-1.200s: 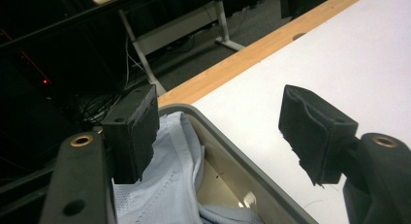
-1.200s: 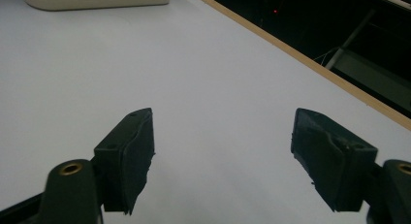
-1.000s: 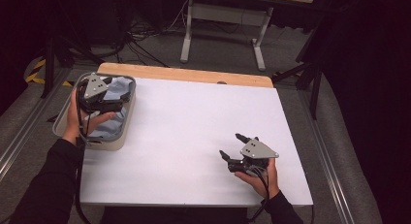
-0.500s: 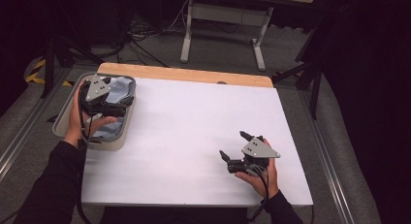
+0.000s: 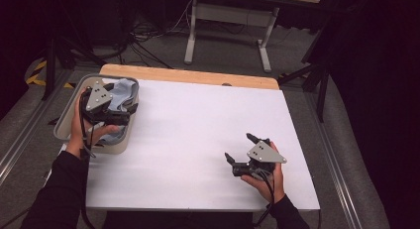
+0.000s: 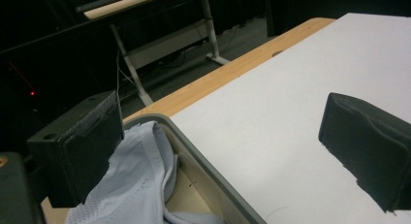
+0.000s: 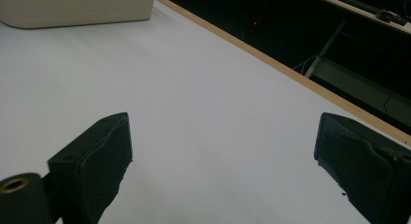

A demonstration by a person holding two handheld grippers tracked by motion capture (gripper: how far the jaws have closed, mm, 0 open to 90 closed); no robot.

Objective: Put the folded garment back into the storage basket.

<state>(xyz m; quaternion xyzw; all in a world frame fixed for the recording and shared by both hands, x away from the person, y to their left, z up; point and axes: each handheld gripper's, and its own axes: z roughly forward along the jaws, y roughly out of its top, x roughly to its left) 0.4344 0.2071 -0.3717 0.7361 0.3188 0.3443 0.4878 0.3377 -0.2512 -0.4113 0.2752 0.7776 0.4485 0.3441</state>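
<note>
High view: both tongs, left (image 5: 130, 110) over cloth (image 5: 121, 92) and right (image 5: 238, 150), newly spread, empty

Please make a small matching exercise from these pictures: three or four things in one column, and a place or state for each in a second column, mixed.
Things:
1. light blue cloth
2. grey bin
3. right gripper
4. wooden strip

Places or states:
a. far edge of the table
b. open, over bare white tabletop
c. lying inside the bin
d. left edge of the table

Pairs: 1-c, 2-d, 3-b, 4-a
</note>
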